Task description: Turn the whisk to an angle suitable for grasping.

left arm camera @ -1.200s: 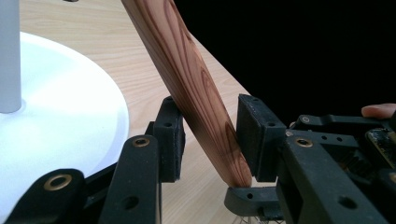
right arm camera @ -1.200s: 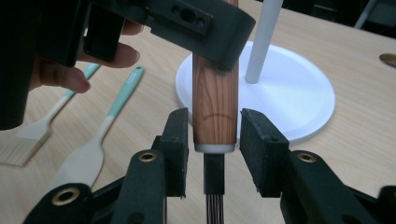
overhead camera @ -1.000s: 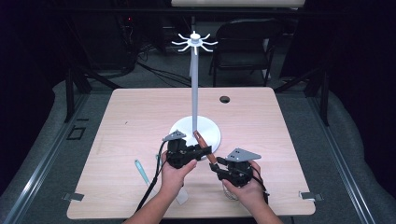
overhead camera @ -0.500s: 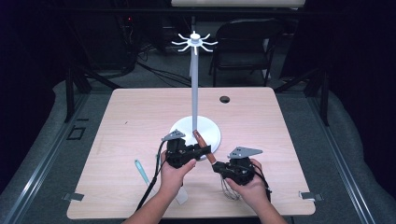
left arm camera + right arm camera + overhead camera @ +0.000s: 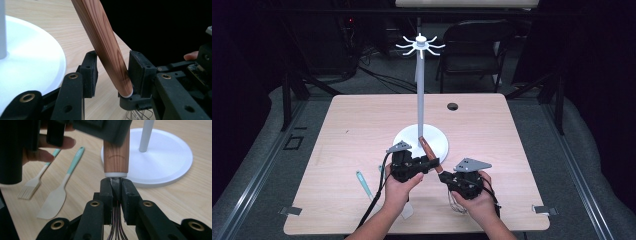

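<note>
The whisk (image 5: 430, 154) has tipped handle-up beside the utensil stand (image 5: 439, 139) over the counter (image 5: 352, 130). The right gripper (image 5: 115, 185) fingers clamp its neck. The left gripper (image 5: 112, 58) fingers straddle the handle unclosed, suggesting a handover.

A light wooden table (image 5: 352, 135) carries a white stand (image 5: 420, 140) at its centre, with a spatula (image 5: 56, 198) and brush (image 5: 31, 186) lying near left.

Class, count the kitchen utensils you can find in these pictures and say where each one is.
3. A wooden-handled wire whisk is held between both grippers; a mint-handled spatula and a mint-handled pastry brush lie side by side on the table. Others may be hidden under the hands.
</note>
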Motion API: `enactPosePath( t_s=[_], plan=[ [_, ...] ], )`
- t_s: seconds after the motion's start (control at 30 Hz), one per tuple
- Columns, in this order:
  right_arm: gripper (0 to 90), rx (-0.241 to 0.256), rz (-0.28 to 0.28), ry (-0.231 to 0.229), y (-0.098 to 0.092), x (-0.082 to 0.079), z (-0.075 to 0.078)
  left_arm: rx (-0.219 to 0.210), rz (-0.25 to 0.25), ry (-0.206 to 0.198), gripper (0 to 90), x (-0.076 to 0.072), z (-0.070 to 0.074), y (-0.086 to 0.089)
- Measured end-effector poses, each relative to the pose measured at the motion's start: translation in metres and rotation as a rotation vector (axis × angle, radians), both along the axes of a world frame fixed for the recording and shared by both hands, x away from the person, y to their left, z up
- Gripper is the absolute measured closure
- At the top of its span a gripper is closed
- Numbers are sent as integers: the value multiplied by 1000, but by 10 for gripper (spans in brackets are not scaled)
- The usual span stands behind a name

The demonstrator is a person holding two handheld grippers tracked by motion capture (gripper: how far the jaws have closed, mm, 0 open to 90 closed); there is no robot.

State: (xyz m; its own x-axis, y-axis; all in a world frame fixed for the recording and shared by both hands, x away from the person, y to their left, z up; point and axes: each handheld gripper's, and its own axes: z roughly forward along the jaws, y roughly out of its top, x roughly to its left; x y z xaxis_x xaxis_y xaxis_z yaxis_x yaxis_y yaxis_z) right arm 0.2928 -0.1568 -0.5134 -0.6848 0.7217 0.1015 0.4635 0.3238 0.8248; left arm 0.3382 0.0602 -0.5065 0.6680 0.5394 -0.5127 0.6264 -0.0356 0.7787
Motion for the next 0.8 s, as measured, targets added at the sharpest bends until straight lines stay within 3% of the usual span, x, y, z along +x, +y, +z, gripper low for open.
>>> enactPosePath(
  t_s=[0.37, 0.47, 0.63, 0.8],
  plan=[
    [808, 6, -16, -31, 4, -2, 0, 10, -8, 1, 603, -6, -3, -8],
    [808, 7, -17, -30, 5, -2, 0, -1, -14, 15, 636, -7, -5, -9],
    [808, 22, -17, -37, 6, -3, 0, -70, -1, 61, 675, -5, -10, -4],
    [807, 21, -17, -38, 7, -2, -1, -72, 1, 64, 691, -5, -11, -4]
  ],
)
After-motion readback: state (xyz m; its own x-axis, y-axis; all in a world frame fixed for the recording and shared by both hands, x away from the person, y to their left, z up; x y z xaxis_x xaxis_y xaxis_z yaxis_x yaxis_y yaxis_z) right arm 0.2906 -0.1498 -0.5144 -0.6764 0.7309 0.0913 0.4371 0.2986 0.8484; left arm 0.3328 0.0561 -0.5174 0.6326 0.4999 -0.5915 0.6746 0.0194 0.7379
